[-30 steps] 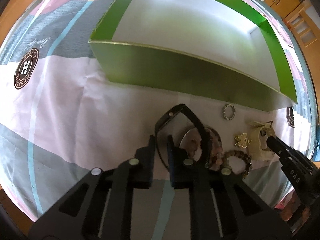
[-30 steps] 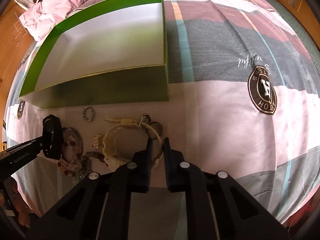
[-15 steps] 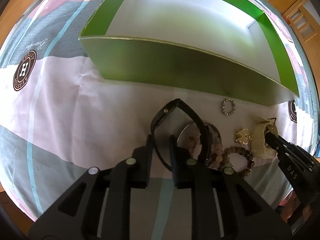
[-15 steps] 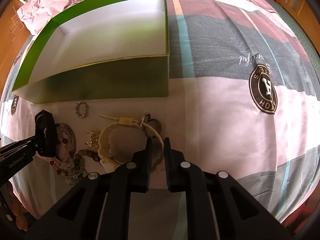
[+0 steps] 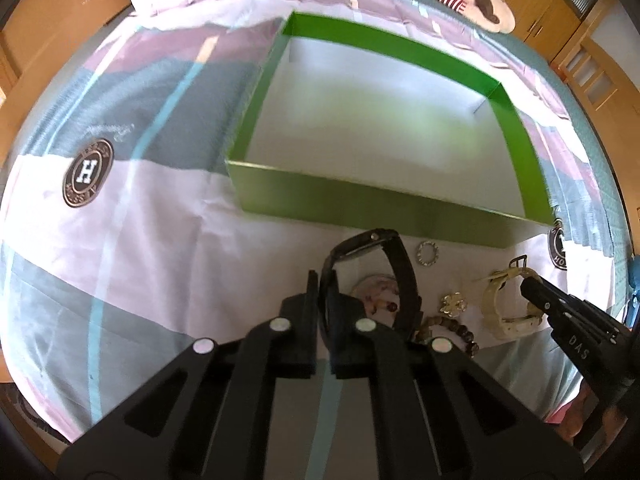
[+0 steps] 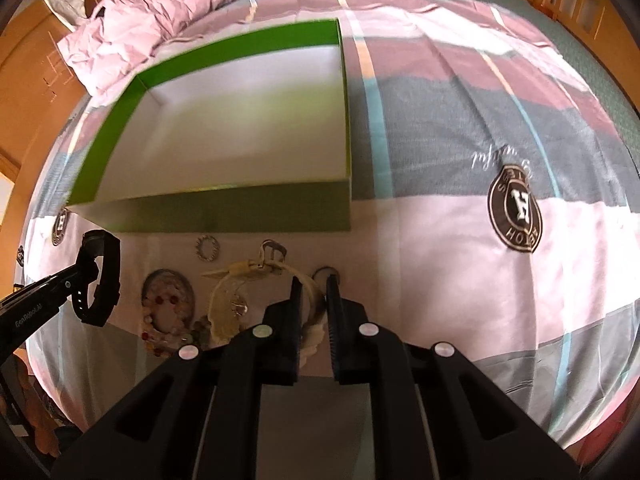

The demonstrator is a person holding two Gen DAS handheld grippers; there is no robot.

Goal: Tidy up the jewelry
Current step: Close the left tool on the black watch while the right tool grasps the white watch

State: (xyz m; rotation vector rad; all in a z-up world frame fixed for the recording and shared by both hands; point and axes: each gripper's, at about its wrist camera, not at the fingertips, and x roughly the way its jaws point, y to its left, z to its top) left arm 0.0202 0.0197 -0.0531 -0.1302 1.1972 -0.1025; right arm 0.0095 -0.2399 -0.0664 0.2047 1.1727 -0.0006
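A black watch [image 5: 400, 272] hangs off the bed from my left gripper [image 5: 320, 282], whose jaws are closing tight on its strap. From the right wrist view the same left gripper [image 6: 74, 280] and black watch [image 6: 102, 276] sit at the far left. My right gripper [image 6: 313, 284] is shut on the band of a cream watch [image 6: 240, 276]. The left wrist view shows that right gripper [image 5: 528, 282] pinching the cream watch [image 5: 500, 312]. Beyond both stands an empty green box [image 5: 360, 208] with a white floor, also seen as the green box [image 6: 224, 210].
On the sheet before the box lie a silver ring [image 5: 428, 254], a gold flower charm [image 5: 454, 304], a brown bead bracelet [image 5: 452, 326] and a pale bead bracelet [image 6: 168, 300]. A crumpled pink quilt [image 6: 152, 12] lies behind the box. Wooden furniture rings the bed.
Both grippers have risen, and each watch has come up off the sheet with its gripper. The left jaws have pressed closer together on the black strap.
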